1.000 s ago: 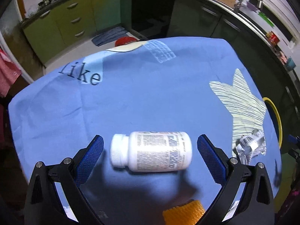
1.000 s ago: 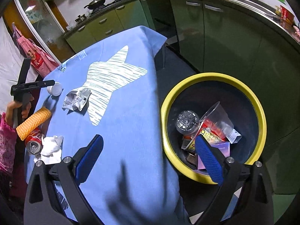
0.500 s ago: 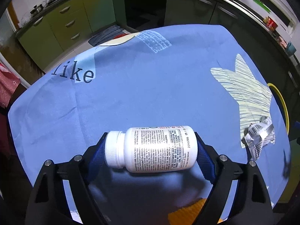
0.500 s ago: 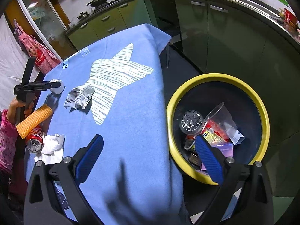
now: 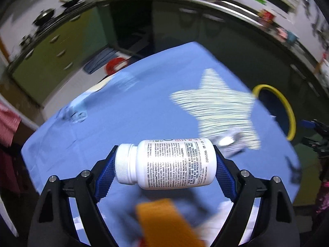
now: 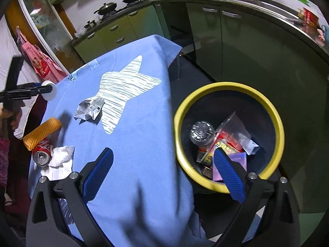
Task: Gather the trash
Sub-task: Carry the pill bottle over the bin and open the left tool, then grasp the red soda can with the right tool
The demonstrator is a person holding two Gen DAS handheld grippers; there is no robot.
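Note:
My left gripper [image 5: 164, 164] is shut on a white pill bottle [image 5: 170, 163], held sideways above the blue tablecloth [image 5: 133, 119]. The right wrist view shows that gripper [image 6: 41, 89] at the far left with the bottle's cap [image 6: 49, 90]. My right gripper [image 6: 164, 170] is open and empty, over the table edge beside the yellow-rimmed trash bin [image 6: 207, 90], which holds several pieces of trash. On the cloth lie a crumpled paper [image 6: 89, 109], an orange ribbed roll [image 6: 42, 130], a red soda can [image 6: 42, 154] and a white tissue [image 6: 59, 161].
Green kitchen cabinets [image 6: 236, 47] and a counter run behind the table and bin. The bin's rim also shows at the right of the left wrist view [image 5: 287, 109]. A red object [image 5: 114, 65] lies on the floor beyond the table.
My left gripper closed on the pill bottle, lifted it off the cloth and swung toward the right. My right gripper stayed open near the bin.

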